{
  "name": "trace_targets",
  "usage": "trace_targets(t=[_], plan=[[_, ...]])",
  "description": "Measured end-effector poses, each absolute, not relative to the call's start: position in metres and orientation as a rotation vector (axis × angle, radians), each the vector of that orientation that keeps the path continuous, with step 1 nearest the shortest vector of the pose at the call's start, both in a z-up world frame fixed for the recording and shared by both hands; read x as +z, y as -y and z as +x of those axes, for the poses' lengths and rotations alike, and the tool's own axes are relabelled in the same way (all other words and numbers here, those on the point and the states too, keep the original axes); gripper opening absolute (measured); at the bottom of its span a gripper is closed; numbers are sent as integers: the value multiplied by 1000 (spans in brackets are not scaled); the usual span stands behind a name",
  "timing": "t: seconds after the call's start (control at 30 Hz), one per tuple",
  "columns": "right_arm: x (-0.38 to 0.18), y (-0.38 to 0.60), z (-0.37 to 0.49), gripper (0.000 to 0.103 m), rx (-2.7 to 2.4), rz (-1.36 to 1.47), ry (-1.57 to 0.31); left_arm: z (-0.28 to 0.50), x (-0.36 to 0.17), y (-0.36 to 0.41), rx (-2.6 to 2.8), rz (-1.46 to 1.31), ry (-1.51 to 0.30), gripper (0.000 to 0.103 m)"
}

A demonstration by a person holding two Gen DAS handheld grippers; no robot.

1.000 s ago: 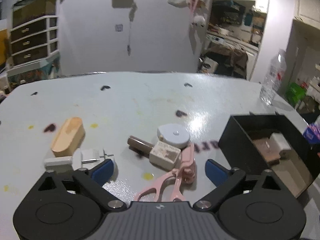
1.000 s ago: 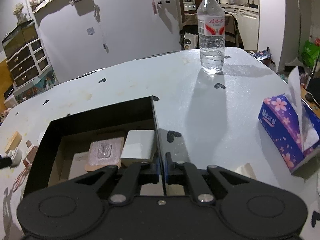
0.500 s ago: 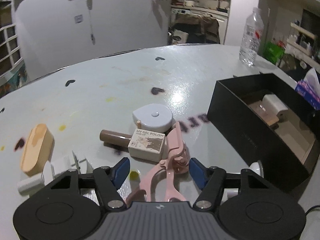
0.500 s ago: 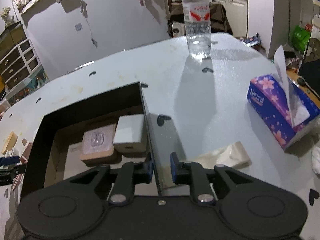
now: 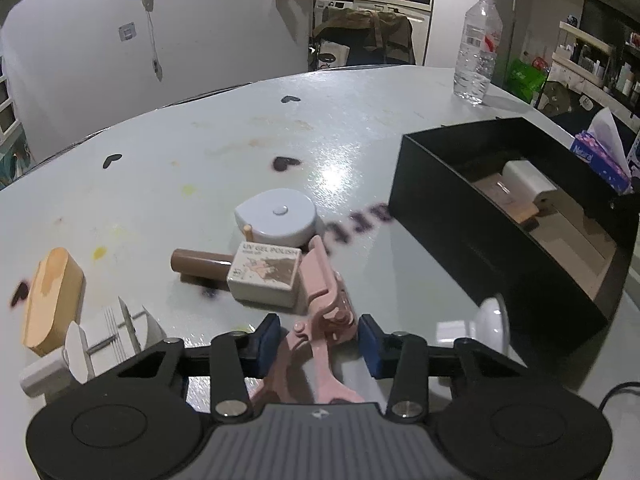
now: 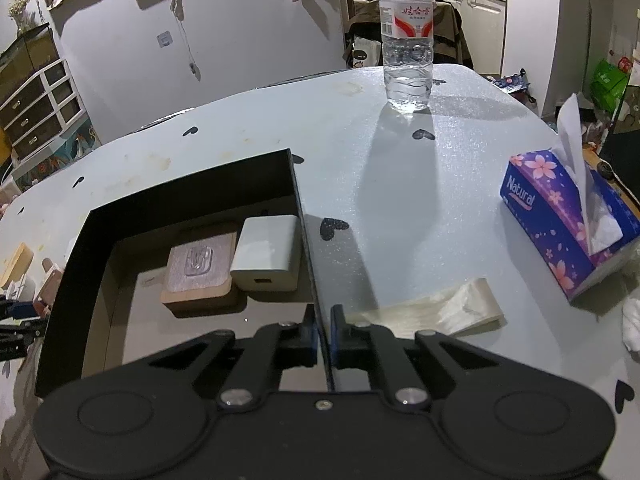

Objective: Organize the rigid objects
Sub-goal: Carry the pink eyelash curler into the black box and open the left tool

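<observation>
My left gripper (image 5: 318, 340) is low over the table and its jaws are closing on a pink eyelash curler (image 5: 324, 304); the blue pads touch its hinge on both sides. Just beyond lie a gel polish bottle (image 5: 264, 276) and a round white tape measure (image 5: 276, 220). A wooden oval block (image 5: 52, 300) and a white plug (image 5: 100, 344) lie to the left. My right gripper (image 6: 325, 334) is shut on the right wall of the black box (image 6: 180, 188). Inside are a white adapter (image 6: 266, 256) and a wooden block (image 6: 198, 270).
A water bottle (image 6: 408, 40) stands at the table's far side. A purple tissue box (image 6: 560, 220) and a flat plastic wrapper (image 6: 440, 312) lie right of the box. A white domed object (image 5: 494, 320) sits against the box's near corner (image 5: 460, 232).
The left jaws went from wide open to closed around the pink curler, and the gripper came lower and nearer to it. The right jaws parted slightly from the box wall, then closed again.
</observation>
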State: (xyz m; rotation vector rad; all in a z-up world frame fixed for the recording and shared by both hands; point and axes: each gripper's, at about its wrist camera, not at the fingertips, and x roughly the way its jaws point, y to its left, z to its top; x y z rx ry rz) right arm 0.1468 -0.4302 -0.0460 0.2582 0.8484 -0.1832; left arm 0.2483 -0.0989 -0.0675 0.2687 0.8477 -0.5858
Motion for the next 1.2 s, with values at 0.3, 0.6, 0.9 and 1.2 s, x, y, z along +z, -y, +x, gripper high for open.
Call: trace_targets(t=[0.3, 0.6, 0.9, 1.2], plan=[[-47, 431, 146, 6, -183, 263, -842, 237, -62, 100, -574, 203, -832, 34], [-47, 431, 145, 6, -185, 267, -838, 229, -8, 94, -515, 101, -680, 34], [-46, 430, 145, 6, -188, 272, -836, 227, 20, 152, -595, -6, -647, 34], [-47, 431, 144, 6, -189, 276, -829, 236, 1, 200, -575, -14, -735, 34]])
